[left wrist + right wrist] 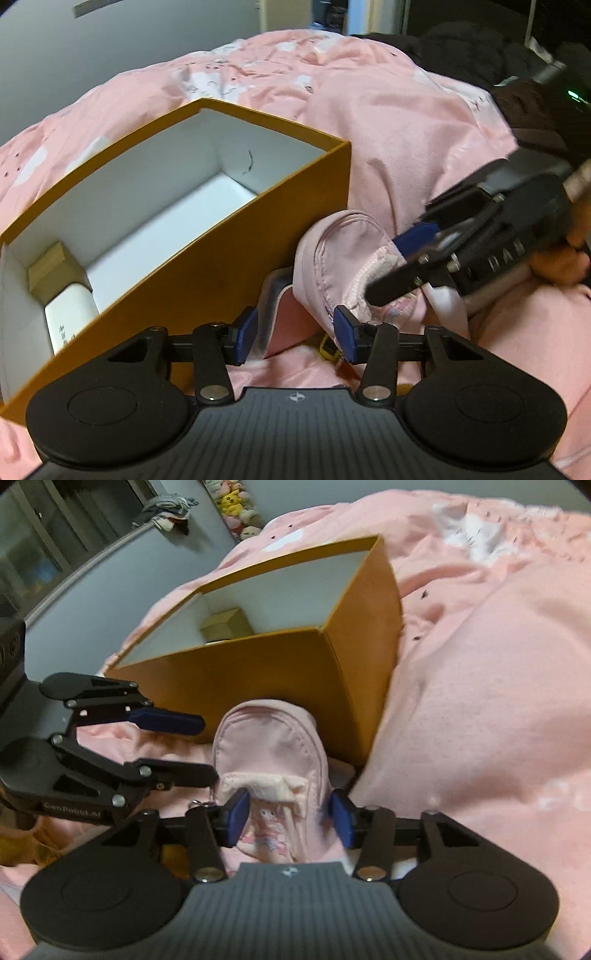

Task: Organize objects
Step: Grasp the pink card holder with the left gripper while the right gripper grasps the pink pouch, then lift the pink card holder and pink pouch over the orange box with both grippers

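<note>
- The left tongs point(295, 334) are open. The pink pouch point(332, 266) sits between the blue pads, and the pads do not seem to squeeze it.
- The right tongs point(290, 814) are open too. They sit on both sides of the front pocket of the pink pouch point(273, 753), and there is a gap beside each pad.
- In the left view, the right tongs point(402, 266) come in from the right, with a hand point(561, 262) behind them.
- In the right view, the left tongs point(207, 747) reach in from the left, beside the pouch.
- The pouch lies on the pink bed cover point(480, 664), right up against the near side of the orange box point(266, 672).
- The orange box point(229, 258) is open on top and white inside. A small brown box point(51, 269) and a white thing point(70, 317) lie at one end of it.
- Far behind, soft toys point(236, 506) are stacked by the wall.
</note>
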The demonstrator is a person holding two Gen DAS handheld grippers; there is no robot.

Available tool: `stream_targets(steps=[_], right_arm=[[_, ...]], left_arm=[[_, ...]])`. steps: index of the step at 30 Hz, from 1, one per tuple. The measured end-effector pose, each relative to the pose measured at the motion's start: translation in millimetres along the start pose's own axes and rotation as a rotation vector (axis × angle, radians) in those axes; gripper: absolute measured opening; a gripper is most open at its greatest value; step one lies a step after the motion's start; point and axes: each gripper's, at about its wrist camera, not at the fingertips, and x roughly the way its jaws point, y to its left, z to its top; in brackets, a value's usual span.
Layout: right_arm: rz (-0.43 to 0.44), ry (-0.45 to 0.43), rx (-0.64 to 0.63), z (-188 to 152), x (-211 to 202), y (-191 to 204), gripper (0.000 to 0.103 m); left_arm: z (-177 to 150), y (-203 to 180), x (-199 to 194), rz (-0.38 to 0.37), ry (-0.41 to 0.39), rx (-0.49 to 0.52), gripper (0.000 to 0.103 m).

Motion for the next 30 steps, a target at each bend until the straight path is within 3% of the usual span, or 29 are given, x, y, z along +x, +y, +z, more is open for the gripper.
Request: stream_targets(steps=[5,8,11,13,19,24,30], right_arm=[[-0.009,-0.003,0.049,-5.4,-2.1,-2.3,0.02],[-0.09,-0.033,0.056,-10.2,-20.6,10.3,0.016],[-0.167,-0.097,0.065,-12.9,-49.8,21.5,0.015],[-0.179,-0.11,0.078,-13.3,-61.5,20.8,0.015],[-0.225,-0.124,0.19,-20.6,-59.1,3.6,0.015],[-0.252,-0.146,0.25,-25.2,-65.5,3.2,0.015],[-0.32,-0.119,0.195,-27.4,-66.1,19.6,0.015]], left_arm=[[5.3,-1.2,8.4,-0.019,0.015,0.056,0.054],[7.6,-3.7,10.8,-0.017,0.007,0.089,0.052],[4.4,-3.4,16.6,0.034,0.032,0.118,0.042],[2.5,-2.1,21.6,0.023,0.038,0.092,0.034],[0.5,-9.6,26.0,0.061,0.007,0.046,0.009],[-13.0,-20.1,9.0,-0.009,0.02,0.033,0.004],[-28.6,-36.3,7.4,-0.064,0.051,0.028,0.003]])
